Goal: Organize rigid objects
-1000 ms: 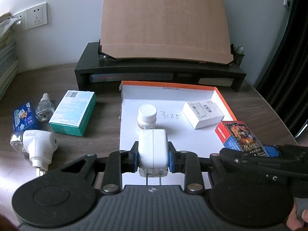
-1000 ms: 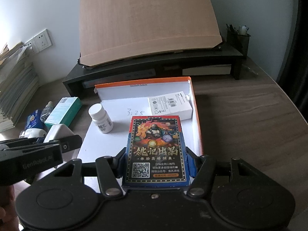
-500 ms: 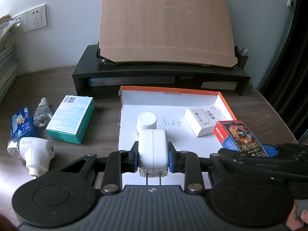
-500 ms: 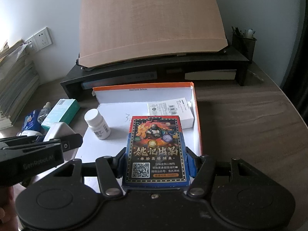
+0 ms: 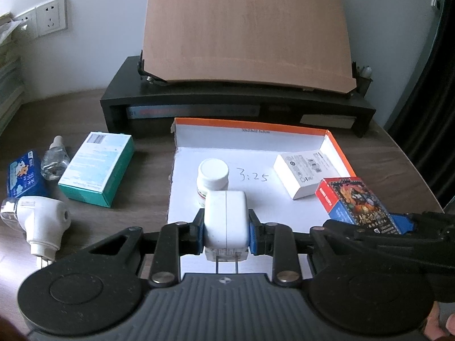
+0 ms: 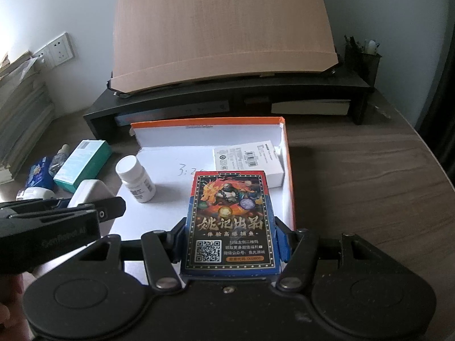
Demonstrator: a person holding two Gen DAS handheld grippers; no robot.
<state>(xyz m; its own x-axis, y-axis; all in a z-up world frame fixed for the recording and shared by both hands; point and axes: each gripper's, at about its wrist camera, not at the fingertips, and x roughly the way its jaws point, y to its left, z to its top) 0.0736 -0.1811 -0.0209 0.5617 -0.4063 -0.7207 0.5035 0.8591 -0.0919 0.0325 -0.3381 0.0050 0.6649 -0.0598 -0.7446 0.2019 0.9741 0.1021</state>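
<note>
Two handheld grippers tilt downward over the near edge of a shallow orange-rimmed tray (image 5: pixel 338 149). On the left, the left gripper (image 5: pixel 226 227) clamps a white charger (image 5: pixel 226 216) just before the pill bottle (image 5: pixel 213 174). On the right, the right gripper (image 6: pixel 231 243) clamps a card box (image 6: pixel 231 218) near the tray's right wall.

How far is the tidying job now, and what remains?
Done: the pill bottle and white box sit in the orange-edged tray. In hand: the left gripper holds a white charger; the right gripper holds a card box. Left on the table: teal box, blue packet, clear bottle, white plug-in device.
</note>
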